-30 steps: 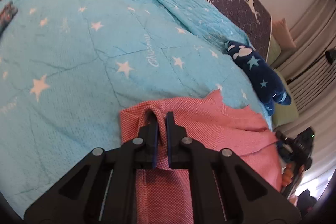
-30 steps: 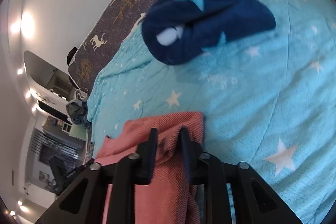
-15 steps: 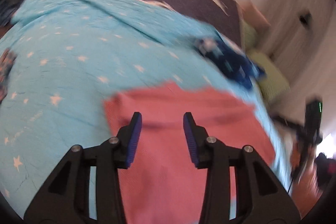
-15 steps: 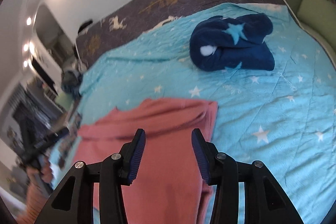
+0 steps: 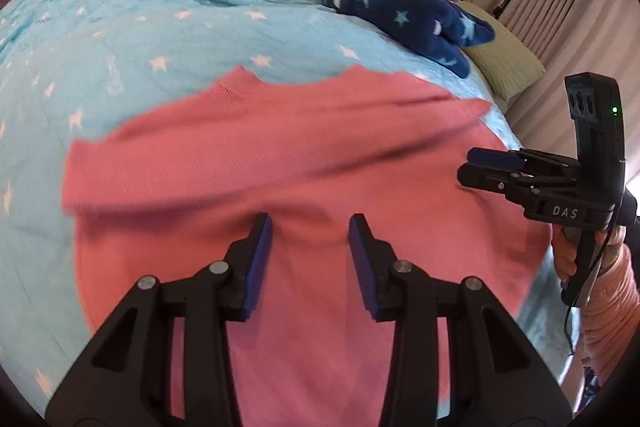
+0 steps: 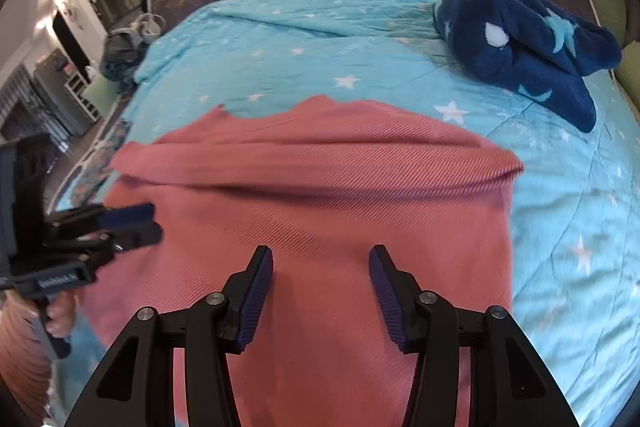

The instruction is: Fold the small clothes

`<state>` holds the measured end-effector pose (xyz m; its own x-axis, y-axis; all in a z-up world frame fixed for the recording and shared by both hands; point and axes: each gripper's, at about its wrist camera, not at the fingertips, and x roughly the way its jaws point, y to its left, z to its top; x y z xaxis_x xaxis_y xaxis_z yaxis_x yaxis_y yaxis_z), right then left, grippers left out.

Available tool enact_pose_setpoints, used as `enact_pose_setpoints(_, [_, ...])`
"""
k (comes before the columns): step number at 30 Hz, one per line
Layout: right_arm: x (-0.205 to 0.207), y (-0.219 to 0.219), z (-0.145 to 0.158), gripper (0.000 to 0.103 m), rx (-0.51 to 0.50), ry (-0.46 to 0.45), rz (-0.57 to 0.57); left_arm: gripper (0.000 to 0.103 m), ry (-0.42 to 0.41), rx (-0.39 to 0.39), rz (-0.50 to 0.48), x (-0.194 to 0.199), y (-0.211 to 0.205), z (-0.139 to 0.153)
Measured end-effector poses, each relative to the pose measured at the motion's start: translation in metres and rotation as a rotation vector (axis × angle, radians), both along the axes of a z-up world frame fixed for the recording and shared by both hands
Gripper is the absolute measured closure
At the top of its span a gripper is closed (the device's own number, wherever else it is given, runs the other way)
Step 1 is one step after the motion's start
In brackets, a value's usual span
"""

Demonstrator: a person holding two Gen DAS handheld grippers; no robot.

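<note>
A pink-red knit garment (image 5: 280, 155) lies spread on the bed, with its far edge folded over into a band across its width; it also shows in the right wrist view (image 6: 320, 187). My left gripper (image 5: 310, 227) hangs open and empty above the garment's middle. My right gripper (image 6: 320, 259) is open and empty above the garment too. The right gripper also shows side-on at the garment's right edge in the left wrist view (image 5: 480, 167). The left gripper also shows at the garment's left edge in the right wrist view (image 6: 136, 223).
A turquoise star-print quilt (image 5: 140, 39) covers the bed. A dark blue starry fleece garment (image 5: 408, 15) lies at the far right, also in the right wrist view (image 6: 520, 47). A green pillow (image 5: 504, 63) and curtains lie to the right. A pile of clothes (image 6: 124, 51) sits at the far left.
Both grippers let go of the pink garment's edge, opened, and drew back and up. The edge they held now lies folded over on the garment.
</note>
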<state>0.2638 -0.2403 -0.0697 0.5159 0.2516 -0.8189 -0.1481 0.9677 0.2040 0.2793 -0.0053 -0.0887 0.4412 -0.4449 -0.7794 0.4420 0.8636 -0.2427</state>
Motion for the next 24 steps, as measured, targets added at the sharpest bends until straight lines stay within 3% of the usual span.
enact_pose_setpoints(4, [0.026,-0.013,-0.003,0.051,-0.028,-0.003,-0.045,0.061,-0.053,0.067,0.028,0.037,0.006,-0.001])
enact_pose_setpoints(7, [0.051,-0.022,0.002,0.051,-0.062,-0.042,-0.106,0.061,-0.090,0.081,0.118,0.067,0.015,0.004])
enact_pose_setpoints(11, [0.075,-0.043,0.010,0.050,-0.083,-0.114,-0.218,0.061,-0.145,-0.006,0.255,0.084,0.040,0.016])
enact_pose_setpoints(14, [0.081,-0.068,0.005,0.048,0.027,-0.112,-0.316,0.060,-0.167,-0.079,0.305,0.070,0.059,0.023])
enact_pose_setpoints(16, [0.079,-0.076,0.005,0.047,0.077,-0.115,-0.333,0.055,-0.184,-0.106,0.303,0.054,0.068,0.027])
enact_pose_setpoints(20, [0.067,-0.086,0.013,0.043,0.080,-0.162,-0.353,0.052,-0.182,-0.107,0.262,0.028,0.074,0.027])
enact_pose_setpoints(24, [0.055,-0.087,0.029,0.042,0.109,-0.181,-0.352,0.052,-0.135,-0.019,0.160,0.016,0.057,0.016])
